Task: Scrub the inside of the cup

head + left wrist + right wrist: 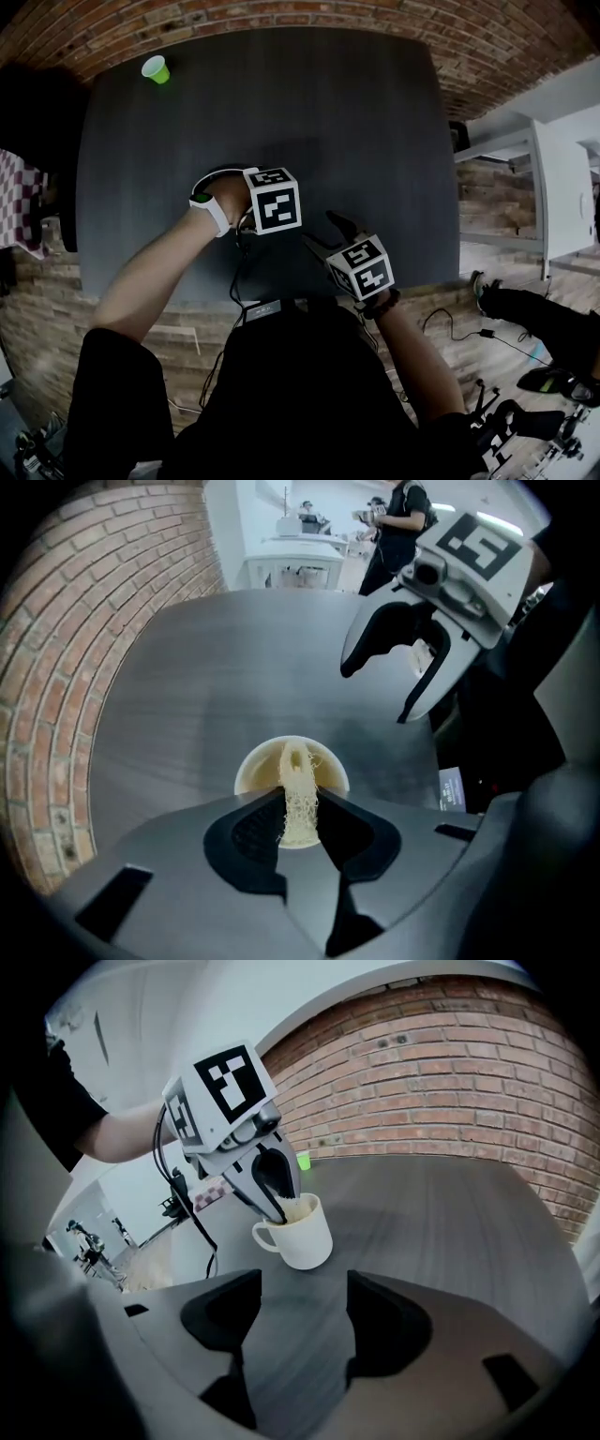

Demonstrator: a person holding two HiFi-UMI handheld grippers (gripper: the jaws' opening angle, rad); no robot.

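A white mug (298,1234) with a handle stands on the dark table (281,103). From the left gripper view I look straight down into its pale inside (258,766). My left gripper (300,806) points straight down over the mug, shut on a pale fibrous scrubber (298,803) whose end reaches into the mug. The right gripper view shows the left gripper (276,1202) with its tips inside the rim. My right gripper (302,1290) stands open a short way in front of the mug, nothing between its jaws; it also shows as the right gripper (389,672). In the head view the marker cube (273,199) hides the mug.
A small green cup (156,68) stands at the table's far left corner, also seen as the green cup (303,1160). A brick wall (450,1082) runs behind the table. A white bench (562,187) is at the right, and people stand far off in the room (398,517).
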